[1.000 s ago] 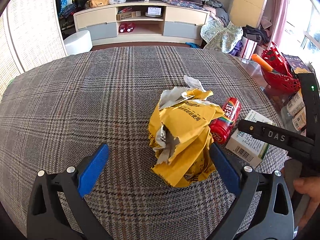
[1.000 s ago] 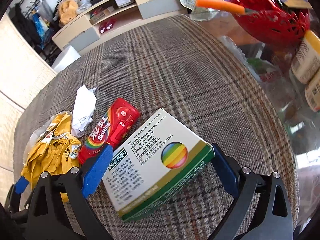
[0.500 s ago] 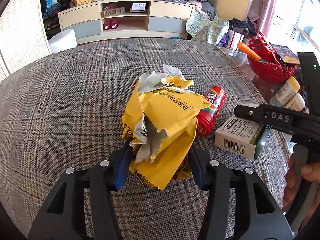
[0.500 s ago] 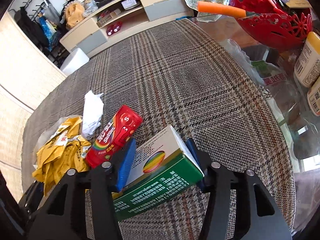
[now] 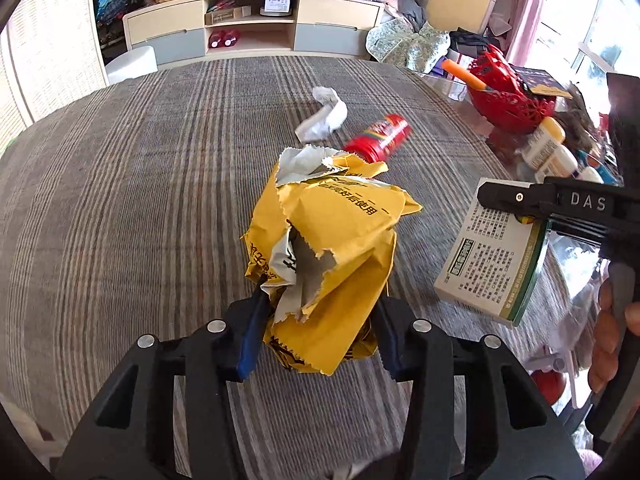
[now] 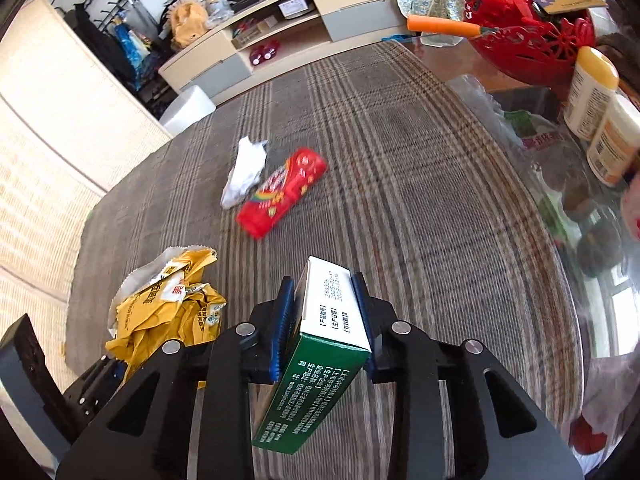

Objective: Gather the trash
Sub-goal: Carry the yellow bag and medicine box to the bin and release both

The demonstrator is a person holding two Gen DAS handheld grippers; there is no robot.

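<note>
Above the plaid cloth (image 5: 120, 200), my left gripper (image 5: 316, 332) now pinches the crumpled yellow wrapper (image 5: 332, 248), lifted clear of where it lay half a second ago, its blue pads pressed into both sides. My right gripper (image 6: 324, 320) clamps the green-and-white medicine box (image 6: 324, 344), which has tipped onto its edge and risen off the cloth since then. Left behind on the cloth, the red Skittles tube (image 6: 280, 194) lies touching the white crumpled tissue (image 6: 246, 170).
</note>
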